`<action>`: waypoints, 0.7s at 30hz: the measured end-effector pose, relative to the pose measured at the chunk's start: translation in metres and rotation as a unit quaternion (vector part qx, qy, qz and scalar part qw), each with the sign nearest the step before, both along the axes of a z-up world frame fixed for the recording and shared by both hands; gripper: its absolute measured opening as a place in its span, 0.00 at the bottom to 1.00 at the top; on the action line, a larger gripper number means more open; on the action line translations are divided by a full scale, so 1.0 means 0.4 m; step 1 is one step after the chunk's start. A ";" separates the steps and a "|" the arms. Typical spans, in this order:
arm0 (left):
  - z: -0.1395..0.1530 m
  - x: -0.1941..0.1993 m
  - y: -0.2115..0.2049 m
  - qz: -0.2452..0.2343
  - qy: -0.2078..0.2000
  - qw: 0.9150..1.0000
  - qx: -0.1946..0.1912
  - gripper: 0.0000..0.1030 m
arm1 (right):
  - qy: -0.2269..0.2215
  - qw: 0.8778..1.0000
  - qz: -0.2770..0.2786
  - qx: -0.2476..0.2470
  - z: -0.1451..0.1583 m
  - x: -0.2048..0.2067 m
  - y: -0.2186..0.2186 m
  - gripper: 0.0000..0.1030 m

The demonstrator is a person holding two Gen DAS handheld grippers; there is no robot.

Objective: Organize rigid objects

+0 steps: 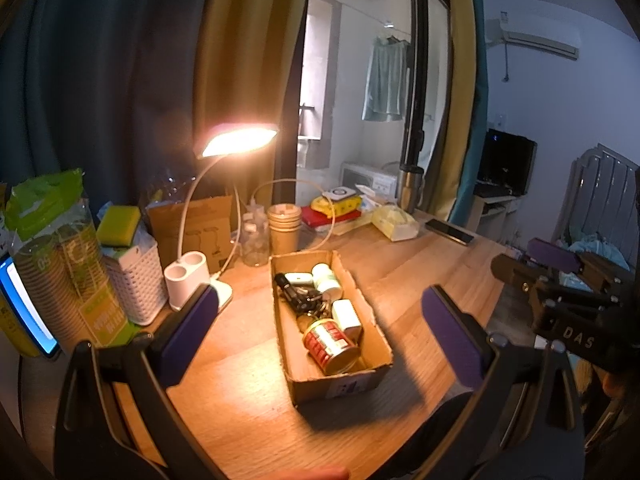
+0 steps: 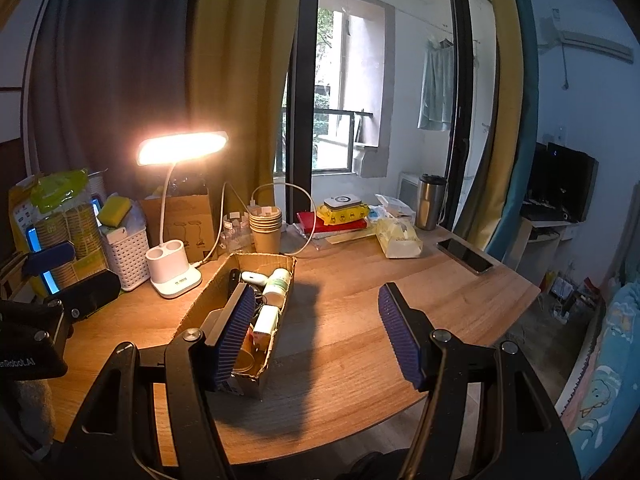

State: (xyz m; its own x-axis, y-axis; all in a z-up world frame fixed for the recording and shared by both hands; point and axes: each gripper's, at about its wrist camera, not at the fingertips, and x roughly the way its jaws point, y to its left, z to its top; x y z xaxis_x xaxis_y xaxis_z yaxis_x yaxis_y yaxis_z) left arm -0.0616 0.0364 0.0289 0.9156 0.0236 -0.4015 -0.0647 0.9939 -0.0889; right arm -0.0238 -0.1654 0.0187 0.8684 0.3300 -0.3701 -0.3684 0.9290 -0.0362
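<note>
Left wrist: red can in box (right view: hidden).

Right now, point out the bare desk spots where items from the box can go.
Free: wood right of the cardboard box, up to the phone, and the strip before the box toward the near edge. Crowded: the back row, from white basket and lamp base to paper cups and tissues.

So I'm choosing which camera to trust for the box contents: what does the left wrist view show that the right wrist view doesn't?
Only the left wrist view shows the red can lying at the near end of the cardboard box and the dark cluster mid-box.

Only the right wrist view shows trees through the window.

Both show the box, white bottle, lit lamp, and the left gripper and right gripper open and empty.
</note>
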 end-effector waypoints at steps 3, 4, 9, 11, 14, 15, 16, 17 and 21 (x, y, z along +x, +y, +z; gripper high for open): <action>0.000 0.002 0.001 -0.001 0.000 1.000 -0.001 0.99 | 0.000 1.000 0.000 0.000 0.001 0.000 0.000 0.66; 0.000 0.002 0.001 -0.001 0.000 1.000 0.000 0.99 | 0.000 1.000 0.000 -0.001 0.000 0.001 -0.001 0.66; 0.001 0.006 -0.005 -0.004 -0.002 1.000 0.000 0.99 | 0.000 1.000 -0.001 0.000 0.000 0.001 -0.001 0.66; 0.001 0.006 -0.005 -0.004 -0.002 1.000 0.001 0.99 | 0.001 1.000 -0.002 0.001 0.000 0.004 -0.002 0.66; 0.001 0.007 -0.007 -0.003 -0.002 1.000 0.001 0.99 | 0.002 1.000 -0.002 0.001 -0.001 0.006 -0.002 0.66; 0.002 0.008 -0.007 -0.003 -0.001 1.000 0.001 0.99 | 0.003 1.000 -0.003 0.001 -0.001 0.006 -0.003 0.66; 0.003 0.008 -0.007 -0.003 -0.002 1.000 0.002 0.99 | 0.003 1.000 -0.003 0.001 -0.001 0.006 -0.002 0.66; 0.002 0.008 -0.007 -0.003 -0.002 1.000 0.002 0.99 | 0.003 1.000 -0.003 0.001 -0.002 0.006 -0.002 0.66; 0.002 0.008 -0.007 -0.003 -0.002 1.000 0.001 0.99 | 0.005 1.000 -0.004 0.000 -0.006 0.008 -0.003 0.66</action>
